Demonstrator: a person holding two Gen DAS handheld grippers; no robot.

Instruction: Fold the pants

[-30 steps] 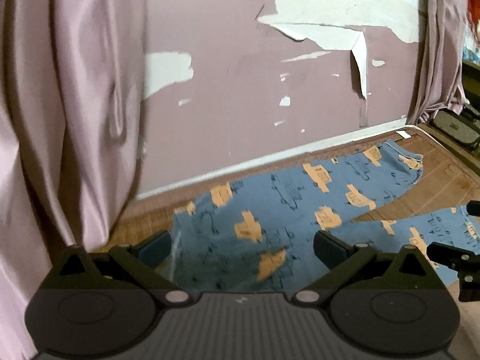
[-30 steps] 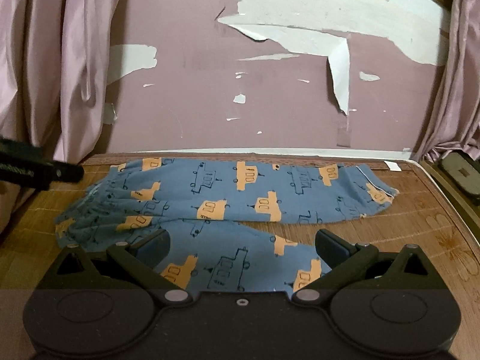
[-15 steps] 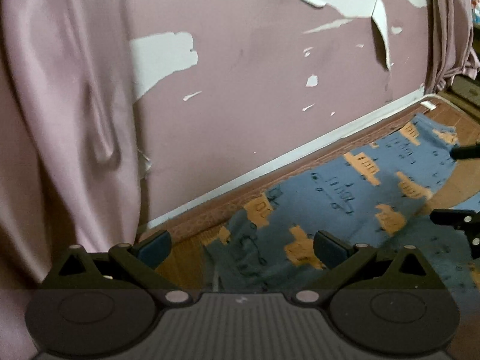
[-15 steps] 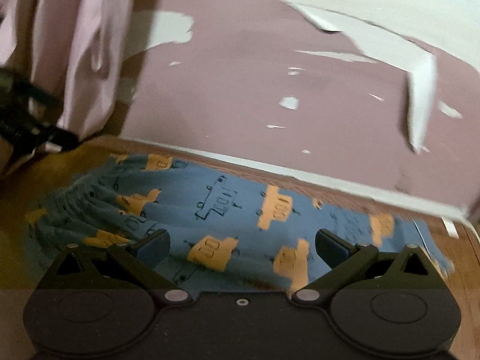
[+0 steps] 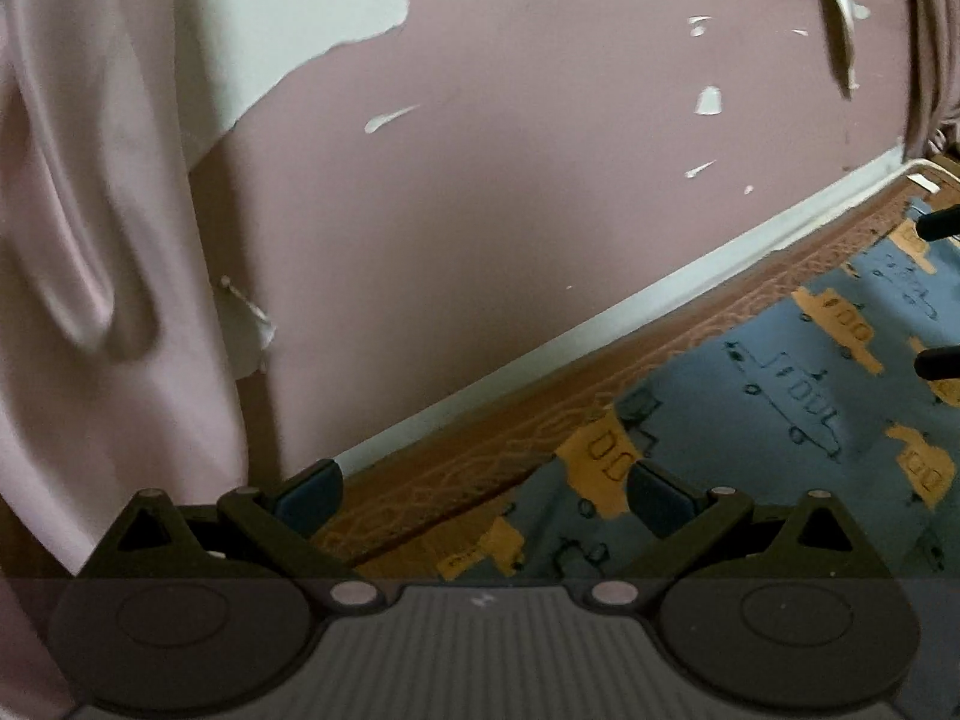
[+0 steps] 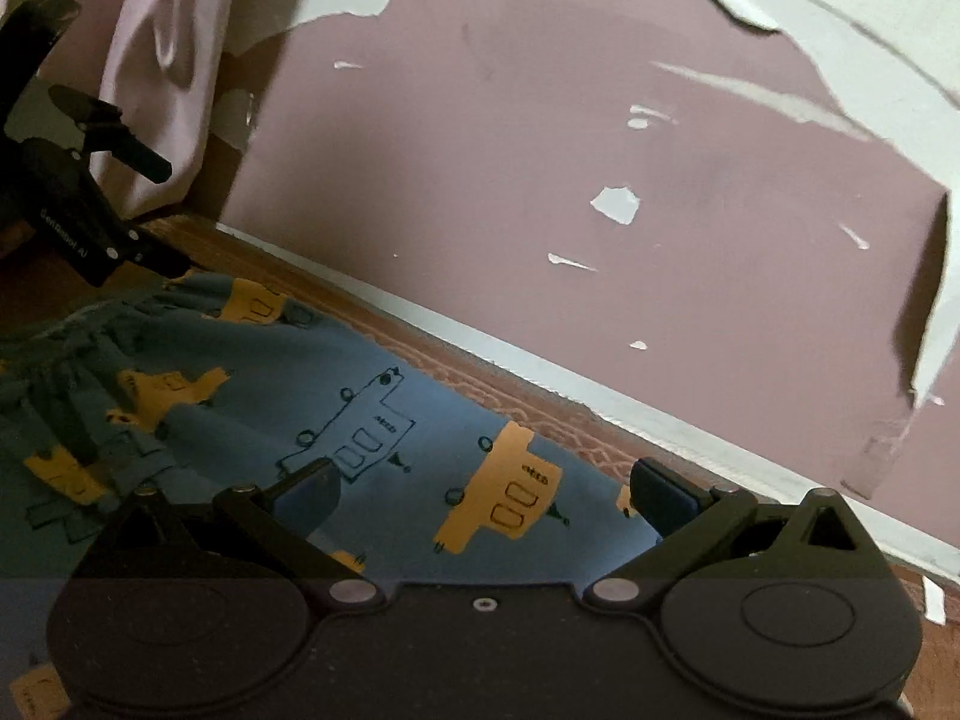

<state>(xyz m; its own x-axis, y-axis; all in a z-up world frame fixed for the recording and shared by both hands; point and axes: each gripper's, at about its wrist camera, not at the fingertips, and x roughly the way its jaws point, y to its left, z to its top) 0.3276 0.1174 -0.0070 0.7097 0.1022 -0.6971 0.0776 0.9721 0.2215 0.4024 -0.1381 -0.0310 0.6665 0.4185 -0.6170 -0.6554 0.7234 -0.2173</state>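
Blue pants [image 5: 780,396] printed with orange trucks lie flat on a brown woven mat [image 5: 480,474] along the wall. My left gripper [image 5: 480,492] is open and empty, low over the far corner of the waistband end. My right gripper [image 6: 480,489] is open and empty, low over the far leg of the pants [image 6: 384,420], near its far edge. The gathered waistband [image 6: 72,354] shows at the left of the right wrist view. The left gripper [image 6: 150,216] shows there too, and the right gripper's fingertips [image 5: 939,222] show at the right edge of the left wrist view.
A mauve wall [image 5: 540,180] with peeling paint and a white skirting strip [image 6: 660,414] runs just behind the mat. A pink curtain [image 5: 90,240] hangs at the left. The mat's patterned border [image 6: 540,414] lies between pants and wall.
Both grippers have moved forward and down toward the far edge of the pants by the wall. The left swung toward the waistband corner, the right toward the far leg. Both stay open.
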